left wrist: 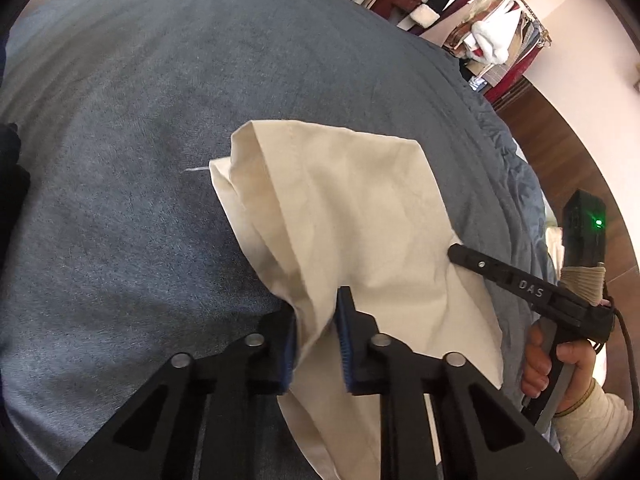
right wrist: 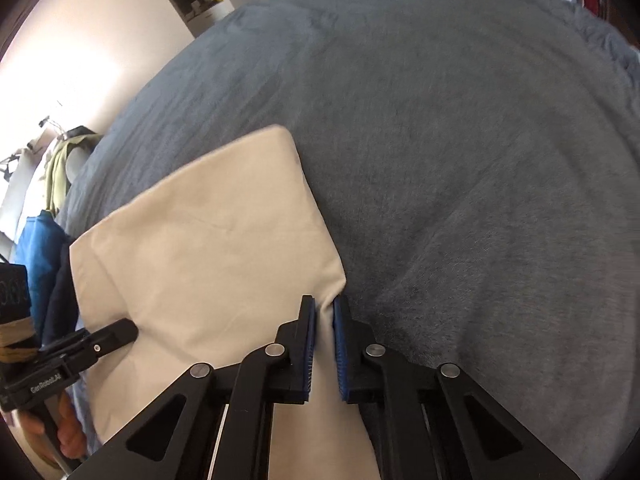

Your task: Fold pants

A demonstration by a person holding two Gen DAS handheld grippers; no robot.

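left gripper [left wrist: 316, 344] clamped, right gripper [right wrist: 324, 344] clamped

Bedroom: bed [left wrist: 160, 100], clothes rack [left wrist: 492, 36] behind.

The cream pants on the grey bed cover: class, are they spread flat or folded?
Partly folded: the pants lie doubled with overlapping layers, bunched where the left gripper and right gripper pinch them.
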